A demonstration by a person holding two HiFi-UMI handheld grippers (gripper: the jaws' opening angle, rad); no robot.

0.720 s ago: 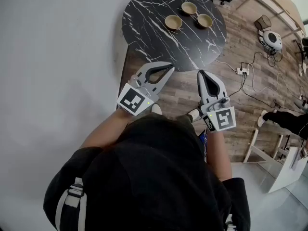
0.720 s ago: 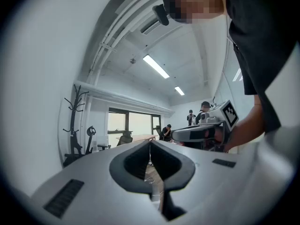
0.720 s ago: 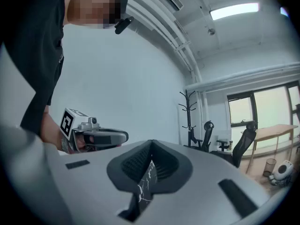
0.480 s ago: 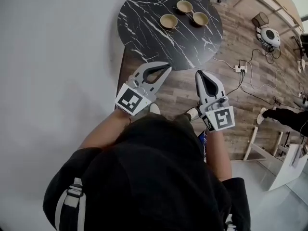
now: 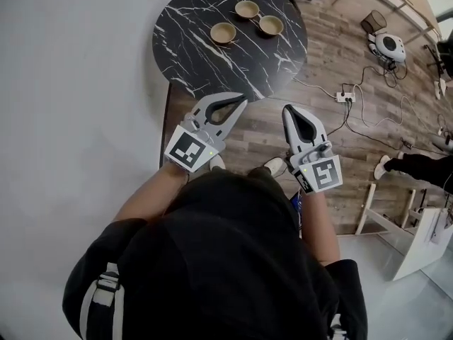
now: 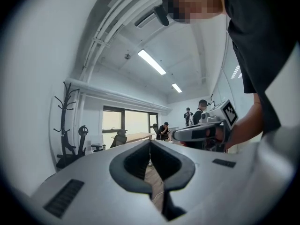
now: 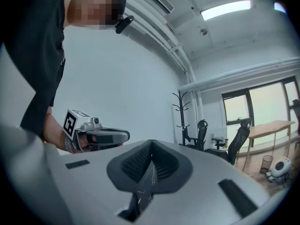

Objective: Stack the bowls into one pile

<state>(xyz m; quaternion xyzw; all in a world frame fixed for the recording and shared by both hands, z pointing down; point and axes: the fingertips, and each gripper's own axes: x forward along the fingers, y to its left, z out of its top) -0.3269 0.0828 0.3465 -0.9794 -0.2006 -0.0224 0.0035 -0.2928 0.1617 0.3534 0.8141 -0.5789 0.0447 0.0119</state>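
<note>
The wood floor [image 5: 354, 140] fills most of the head view. At its far edge stands a round black marble table [image 5: 205, 62]. The person [image 5: 226, 261], in black, stands back from it with both arms held out level in front of the body, well short of the tabletop.

The left gripper [image 5: 243, 99] hangs over the floor just below the table's near rim. In the left gripper view its jaws are pressed together at the tips, with only an empty hollow behind them and nothing between the pads. The right gripper [image 5: 289, 108] hangs beside it, also over the floor. Its own view shows the same thing: jaws shut tip to tip and holding nothing. Each gripper shows in the other's view, side by side and apart.

All three bowls sit on the far half of the table, well away from both grippers. The left bowl [image 5: 223, 32] stands by itself. The far bowl [image 5: 247, 8] and the right bowl [image 5: 270, 25] sit just beside each other; whether they touch is too small to tell. Each is upright and looks empty, and none sits inside another.

By my reading, the stacking has not begun. No bowl has been lifted or nested. What is left is the whole job: come up to the table, open a gripper, take one bowl by its rim, set it into a second, then add the third.

A power strip [image 5: 345, 96] and loose cables [image 5: 368, 129] lie on the floor to the right.
</note>
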